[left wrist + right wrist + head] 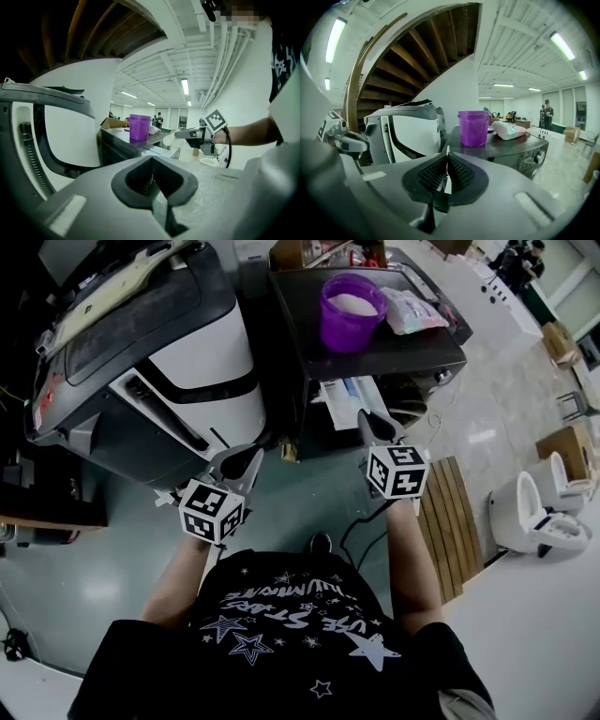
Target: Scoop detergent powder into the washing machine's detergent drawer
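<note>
Left gripper [246,461] and right gripper [375,426] hang empty, jaws pressed together; the right should open wide before reaching the purple bucket [352,311].

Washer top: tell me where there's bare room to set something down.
Bare: the strip of the washer top between the bucket and the front edge, and the patch left of the bucket. Crowded: the back right, where bucket and bag sit close together.
</note>
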Motion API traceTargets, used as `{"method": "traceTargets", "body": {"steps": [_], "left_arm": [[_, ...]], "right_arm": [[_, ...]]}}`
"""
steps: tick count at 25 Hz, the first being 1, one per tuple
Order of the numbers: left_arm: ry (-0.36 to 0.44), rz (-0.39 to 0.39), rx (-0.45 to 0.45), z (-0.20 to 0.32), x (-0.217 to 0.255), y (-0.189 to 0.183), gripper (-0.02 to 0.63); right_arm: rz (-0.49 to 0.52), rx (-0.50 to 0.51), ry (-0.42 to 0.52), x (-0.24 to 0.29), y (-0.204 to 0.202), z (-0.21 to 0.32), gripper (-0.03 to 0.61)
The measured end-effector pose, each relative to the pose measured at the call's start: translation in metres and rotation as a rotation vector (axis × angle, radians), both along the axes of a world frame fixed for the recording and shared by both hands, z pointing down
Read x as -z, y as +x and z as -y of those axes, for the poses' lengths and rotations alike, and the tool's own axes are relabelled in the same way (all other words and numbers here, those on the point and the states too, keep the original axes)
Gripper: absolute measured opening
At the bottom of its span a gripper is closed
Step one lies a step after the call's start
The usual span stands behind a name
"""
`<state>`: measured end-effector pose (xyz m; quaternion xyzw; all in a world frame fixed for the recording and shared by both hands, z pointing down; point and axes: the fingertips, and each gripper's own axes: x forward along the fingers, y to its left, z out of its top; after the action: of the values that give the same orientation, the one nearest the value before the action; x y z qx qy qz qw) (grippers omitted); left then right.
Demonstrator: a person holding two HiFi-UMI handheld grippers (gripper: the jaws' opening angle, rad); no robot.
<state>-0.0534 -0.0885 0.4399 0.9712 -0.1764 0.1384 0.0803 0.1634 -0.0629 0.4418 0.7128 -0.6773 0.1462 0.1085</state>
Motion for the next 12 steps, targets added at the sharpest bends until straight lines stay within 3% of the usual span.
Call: {"method": "traceTargets", "body": {"steps": [7, 12], "left_arm": [[0.000, -0.039, -0.065, 0.009, 0.002, -0.028, 0.000], [0.011, -0.047, -0.098, 0.011, 0.004, -0.044, 0.000]], "right_arm": [[-0.036, -0.134, 0.037, 0.025, -0.019, -0.018, 0.034], [-0.008, -0.220, 0.073, 0.033, -0.026, -0.029, 0.034]]}}
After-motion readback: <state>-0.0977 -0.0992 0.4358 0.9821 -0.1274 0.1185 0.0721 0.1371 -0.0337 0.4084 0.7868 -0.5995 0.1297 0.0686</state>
